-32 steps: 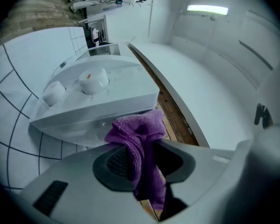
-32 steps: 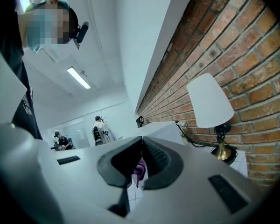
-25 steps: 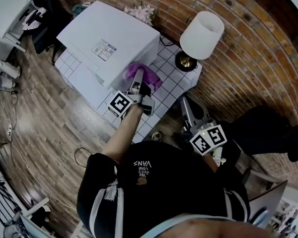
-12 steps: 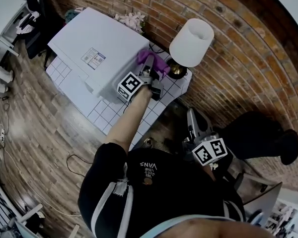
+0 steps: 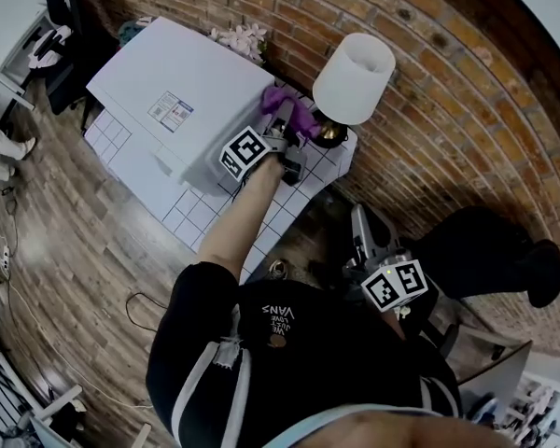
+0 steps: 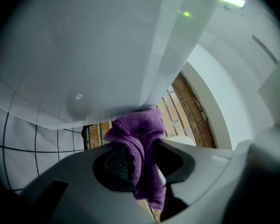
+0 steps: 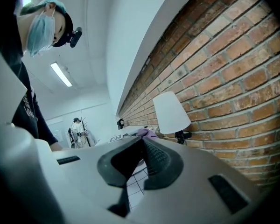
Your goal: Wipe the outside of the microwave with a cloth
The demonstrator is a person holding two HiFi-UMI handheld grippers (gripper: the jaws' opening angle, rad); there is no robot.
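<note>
The white microwave (image 5: 182, 87) stands on a tiled table by the brick wall. My left gripper (image 5: 282, 119) is shut on a purple cloth (image 5: 289, 110) and presses it against the microwave's right side near the back corner. In the left gripper view the purple cloth (image 6: 139, 146) is pinched between the pads, its top touching the white microwave wall (image 6: 102, 55). My right gripper (image 5: 359, 231) hangs low beside the person's body, away from the table, jaws together with nothing between them; its tips (image 7: 142, 146) meet in the right gripper view.
A lamp with a white shade (image 5: 353, 77) stands on the table's right corner, close to the cloth. The white tiled table (image 5: 201, 222) has its front edge below the microwave. Brick wall (image 5: 429, 82) runs behind. Wooden floor (image 5: 65, 278) lies left.
My left gripper has carried the cloth along the microwave's right side from the front towards the back, near the wall and the lamp. The right gripper has stayed low.
</note>
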